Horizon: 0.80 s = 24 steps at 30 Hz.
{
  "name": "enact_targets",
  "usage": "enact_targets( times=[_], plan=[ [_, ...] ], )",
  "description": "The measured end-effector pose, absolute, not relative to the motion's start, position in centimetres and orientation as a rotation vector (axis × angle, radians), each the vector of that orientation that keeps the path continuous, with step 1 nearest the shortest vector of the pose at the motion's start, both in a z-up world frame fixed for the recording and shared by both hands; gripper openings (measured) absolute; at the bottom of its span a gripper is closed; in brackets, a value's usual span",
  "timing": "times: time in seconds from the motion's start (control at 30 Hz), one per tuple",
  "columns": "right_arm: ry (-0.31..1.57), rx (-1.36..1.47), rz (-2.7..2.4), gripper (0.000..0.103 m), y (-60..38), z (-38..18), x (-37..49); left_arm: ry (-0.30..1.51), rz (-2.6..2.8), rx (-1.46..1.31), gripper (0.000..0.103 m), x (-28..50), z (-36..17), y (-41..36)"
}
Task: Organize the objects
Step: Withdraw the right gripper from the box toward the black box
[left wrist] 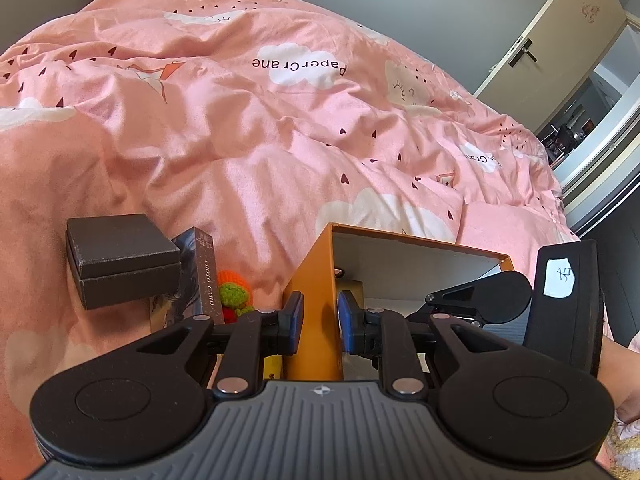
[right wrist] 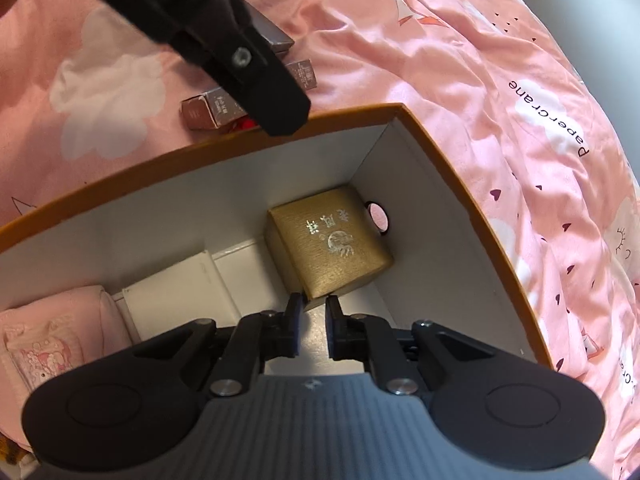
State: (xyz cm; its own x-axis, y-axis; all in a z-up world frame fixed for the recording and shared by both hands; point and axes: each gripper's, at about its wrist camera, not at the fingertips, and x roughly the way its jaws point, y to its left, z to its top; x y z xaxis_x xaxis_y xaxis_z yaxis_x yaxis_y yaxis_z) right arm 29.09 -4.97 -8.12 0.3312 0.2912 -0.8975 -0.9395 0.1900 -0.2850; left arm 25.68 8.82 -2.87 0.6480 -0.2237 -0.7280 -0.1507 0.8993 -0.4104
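Your left gripper (left wrist: 319, 322) is clamped on the near left wall of the orange box (left wrist: 312, 276), one blue pad outside the wall and one inside, so the box is held by its rim. Your right gripper (right wrist: 312, 326) hangs inside that same box (right wrist: 460, 184), pointing steeply down at the white floor; its jaws stand narrow with a small gap and nothing between them.

The gold box (right wrist: 332, 246) lies on the box floor in the far right corner, just beyond the right gripper's fingertips and not touching them. Behind it a round hole in the box wall shows pink. A white flat box (right wrist: 176, 292) lies on the floor to the left, and a pink packet (right wrist: 52, 332) sits at the near left end beside it.

Outside, on the pink duvet (left wrist: 240, 120), a dark grey box (left wrist: 120, 260) rests to the left of the orange box. Against it leans a slim carton (left wrist: 206, 276) with printed lettering, and a small knitted toy (left wrist: 234, 290) in orange, green and red lies between that carton and the orange wall. From the right wrist view, several slim brown cartons (right wrist: 212, 110) lie on the duvet just beyond the far rim, partly hidden by the left gripper's arm.
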Motion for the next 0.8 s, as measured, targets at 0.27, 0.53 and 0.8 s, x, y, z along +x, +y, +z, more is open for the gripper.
enact_targets(
  times=[0.27,0.53,0.8],
  plan=[
    [0.849,-0.893,0.969,0.025,-5.5,-7.4,28.3,0.836,-0.015,-0.421,0.025,24.9,-1.9,8.3],
    [0.818,-0.772,0.841,0.039,-7.2,-3.7,25.9,0.795,0.004,-0.377,0.025,23.1,-0.1,7.5],
    [0.734,-0.566,0.753,0.039,-8.1,1.1,24.4,0.765,0.056,-0.326,0.025,21.1,1.6,7.5]
  ],
)
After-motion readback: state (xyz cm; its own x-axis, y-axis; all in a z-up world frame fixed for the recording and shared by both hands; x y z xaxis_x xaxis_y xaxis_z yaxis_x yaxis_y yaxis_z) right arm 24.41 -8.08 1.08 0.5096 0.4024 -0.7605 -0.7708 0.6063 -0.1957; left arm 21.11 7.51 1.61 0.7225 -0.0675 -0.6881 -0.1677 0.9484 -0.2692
